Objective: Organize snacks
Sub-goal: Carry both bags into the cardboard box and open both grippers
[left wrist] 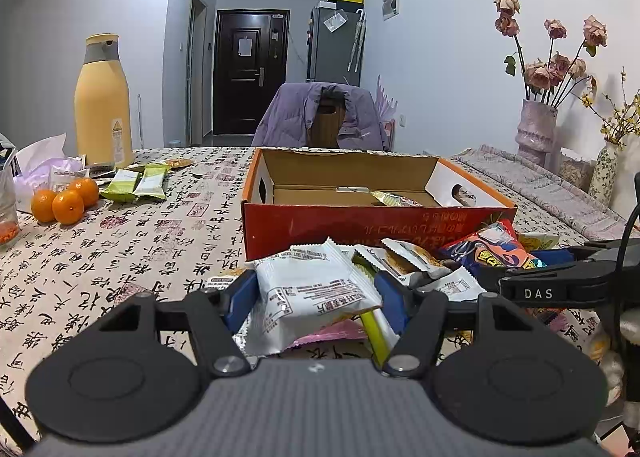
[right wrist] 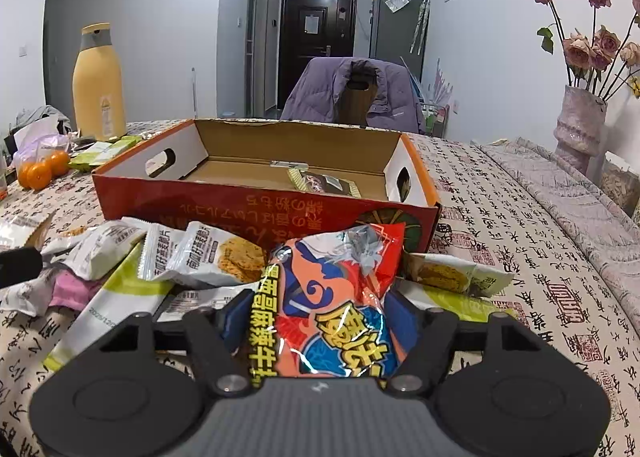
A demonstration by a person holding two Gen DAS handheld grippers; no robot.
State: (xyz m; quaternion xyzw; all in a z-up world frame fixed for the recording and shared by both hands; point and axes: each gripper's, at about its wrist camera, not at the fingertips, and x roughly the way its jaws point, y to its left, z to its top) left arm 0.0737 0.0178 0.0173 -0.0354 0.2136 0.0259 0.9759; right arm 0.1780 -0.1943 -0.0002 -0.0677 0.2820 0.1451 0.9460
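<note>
An open red cardboard box [left wrist: 360, 225] [right wrist: 240, 205] stands on the table just beyond a pile of snack packets [right wrist: 216, 257]. One packet [right wrist: 324, 181] lies inside the box at its right side. My left gripper [left wrist: 316, 297] is shut on a white snack packet [left wrist: 312, 285], its blue pads pressing both sides. My right gripper [right wrist: 320, 321] is shut on a red and orange snack packet [right wrist: 340, 297] that fills the gap between its fingers. The same red packet [left wrist: 496, 253] shows in the left wrist view, right of the white one.
A yellow thermos [left wrist: 103, 97], three oranges [left wrist: 64, 199] and green packets [left wrist: 136, 183] sit at the far left. A vase of dried roses [left wrist: 536, 129] stands at the far right. A chair with a purple jacket [left wrist: 320, 117] is behind the table.
</note>
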